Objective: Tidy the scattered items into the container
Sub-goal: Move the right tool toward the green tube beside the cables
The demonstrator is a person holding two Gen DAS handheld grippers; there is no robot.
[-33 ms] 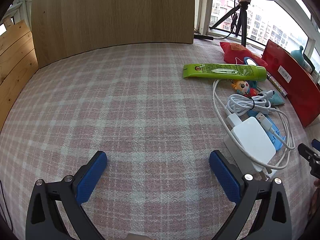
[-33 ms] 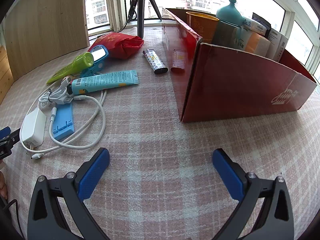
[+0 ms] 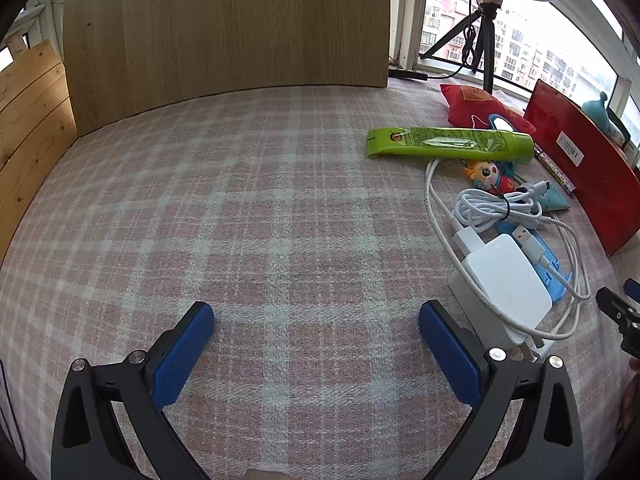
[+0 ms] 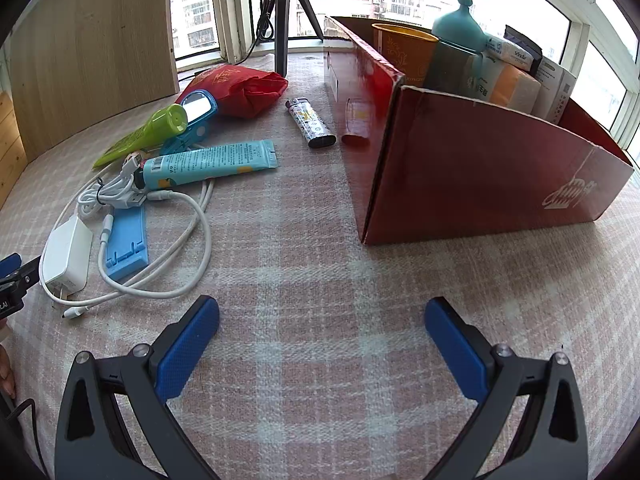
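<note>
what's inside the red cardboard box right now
Standing in the red cardboard box: an orange paper cup, a teal bottle with a knob top, tissue packs and white cartons. The box wall hides their lower parts and the box floor.

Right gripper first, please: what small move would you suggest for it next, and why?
Probably swing the right gripper left and forward toward the lighter. Its jaws are open and empty over bare cloth, and the lighter lies alone, clear of the cable tangle, just beside the red box, so it looks like the easiest first pick.
</note>
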